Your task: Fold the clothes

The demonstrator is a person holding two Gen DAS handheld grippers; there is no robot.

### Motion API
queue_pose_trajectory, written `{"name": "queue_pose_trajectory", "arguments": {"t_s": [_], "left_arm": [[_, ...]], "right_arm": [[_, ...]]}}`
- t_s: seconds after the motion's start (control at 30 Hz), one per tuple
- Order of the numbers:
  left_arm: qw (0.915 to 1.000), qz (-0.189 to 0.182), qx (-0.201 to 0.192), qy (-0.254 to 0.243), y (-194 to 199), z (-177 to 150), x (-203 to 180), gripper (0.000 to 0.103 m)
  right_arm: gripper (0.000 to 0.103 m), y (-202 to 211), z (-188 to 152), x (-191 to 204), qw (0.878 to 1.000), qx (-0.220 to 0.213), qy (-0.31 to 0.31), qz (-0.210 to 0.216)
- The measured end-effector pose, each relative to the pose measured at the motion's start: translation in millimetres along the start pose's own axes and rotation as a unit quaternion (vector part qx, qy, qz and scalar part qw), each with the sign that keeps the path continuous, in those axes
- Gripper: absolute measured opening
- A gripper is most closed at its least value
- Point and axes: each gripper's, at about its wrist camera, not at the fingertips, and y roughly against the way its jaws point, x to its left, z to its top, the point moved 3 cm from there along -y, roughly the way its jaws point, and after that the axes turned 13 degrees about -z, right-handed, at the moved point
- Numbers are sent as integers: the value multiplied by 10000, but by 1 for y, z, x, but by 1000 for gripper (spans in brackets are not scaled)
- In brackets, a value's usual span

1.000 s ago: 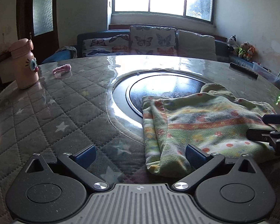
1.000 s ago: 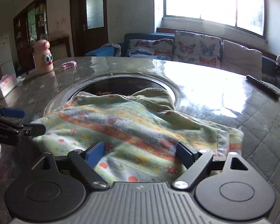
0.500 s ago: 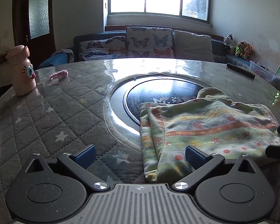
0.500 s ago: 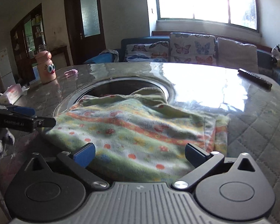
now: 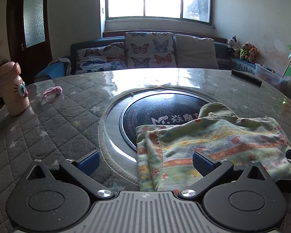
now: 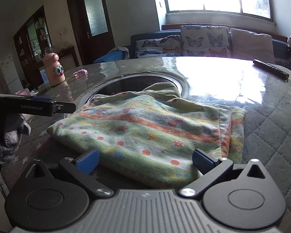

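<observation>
Right wrist view: my right gripper gapes wide, empty, over the folded garment's near edge. My left gripper also stands spread. Beyond, the garment overlaps the round hotplate; farther, a pink bottle.

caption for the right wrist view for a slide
Open right hand-held gripper poised at the folded floral garment on the quilted table.

Both grippers pulled back from folded garment: left gripper lifted toward 6 o'clock, right gripper likewise, jaws wide, nothing gripped.
</observation>
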Motion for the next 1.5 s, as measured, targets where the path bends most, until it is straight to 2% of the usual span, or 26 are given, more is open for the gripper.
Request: {"name": "queue_pose_trajectory", "arguments": {"t_s": [0.2,0.43,0.53,0.67,1.03,1.2,1.4,1.5], "left_arm": [[9998,6,181,-23,-13,4,-3,103],[9994,33,332,-25,-24,4,0,103],[9990,99,430,-18,-29,2,3,103],[9984,166,534,-27,-34,0,7,103],[9985,162,502,-164,-41,16,4,103],[9975,214,552,-379,-53,26,2,103],[9963,207,656,-516,-69,33,0,103],[9957,168,691,-595,-77,35,-3,103]], "right_arm": [[103,-4,11,7,9999,-75,95,3],[103,-29,23,13,9996,-67,233,-154],[103,-42,17,12,9996,87,186,-188],[103,-41,13,13,9996,-2,193,-189],[103,-40,12,15,9995,10,233,-217],[103,-38,27,9,9998,93,116,-110],[103,-55,55,-3,9999,149,-38,-13],[103,-73,60,-11,9989,397,-246,27]]}}
